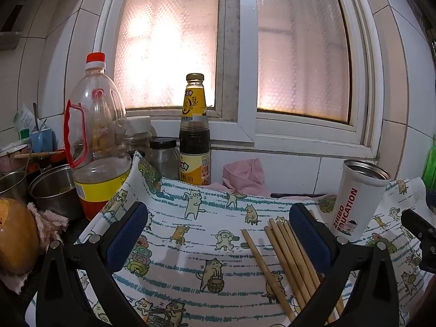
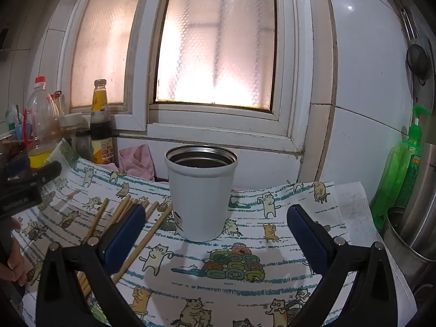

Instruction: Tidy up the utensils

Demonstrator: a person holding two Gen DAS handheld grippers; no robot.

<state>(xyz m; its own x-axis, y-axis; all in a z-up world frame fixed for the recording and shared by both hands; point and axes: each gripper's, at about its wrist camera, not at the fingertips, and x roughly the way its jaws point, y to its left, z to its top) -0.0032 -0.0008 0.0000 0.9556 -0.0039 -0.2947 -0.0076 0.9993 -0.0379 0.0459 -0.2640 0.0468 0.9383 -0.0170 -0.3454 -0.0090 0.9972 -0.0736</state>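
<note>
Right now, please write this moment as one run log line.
left gripper: open, empty | right gripper: open, empty | chopsticks: loose on cat-print cloth | white cup: upright, empty

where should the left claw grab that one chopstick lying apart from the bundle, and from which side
Grip the lone chopstick near the middle of its shaft, coming straight down from above with the left claw, which is open. It lies flat on the cat-print cloth, so only a top-down pinch across its thin width works. The gap between it and the bundle leaves room for one finger.
</note>
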